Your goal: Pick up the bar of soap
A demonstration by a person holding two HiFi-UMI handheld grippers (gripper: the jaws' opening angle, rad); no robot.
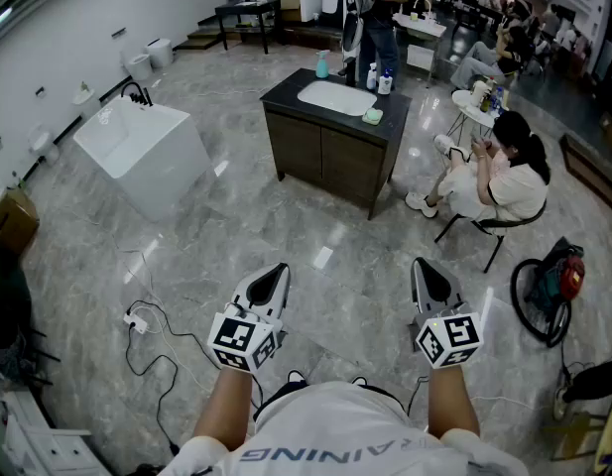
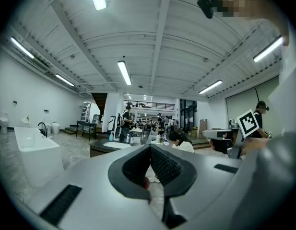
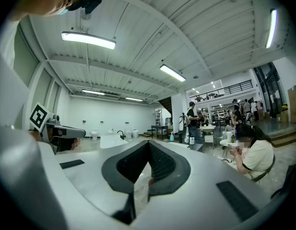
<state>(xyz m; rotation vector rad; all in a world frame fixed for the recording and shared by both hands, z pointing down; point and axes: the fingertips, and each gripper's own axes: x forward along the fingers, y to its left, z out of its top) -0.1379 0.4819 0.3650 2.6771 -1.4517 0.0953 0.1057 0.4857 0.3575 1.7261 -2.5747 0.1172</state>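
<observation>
The bar of soap (image 1: 372, 116) is a small pale-green block on the front right corner of a dark vanity counter (image 1: 286, 95) with a white sink (image 1: 335, 97), far across the floor. Both grippers are held low in front of the person's chest, well short of the counter. My left gripper (image 1: 277, 274) and right gripper (image 1: 426, 268) point forward, each shut with nothing between its jaws. The closed tips show in the left gripper view (image 2: 150, 148) and the right gripper view (image 3: 148, 145). The soap is too small to make out in either gripper view.
A white freestanding bathtub (image 1: 142, 147) stands at the left. A seated person (image 1: 499, 177) is right of the counter beside a small round table (image 1: 476, 102). Bottles (image 1: 384, 81) stand at the sink's back. A cable and socket (image 1: 139, 322) lie on the grey marble floor (image 1: 246, 221).
</observation>
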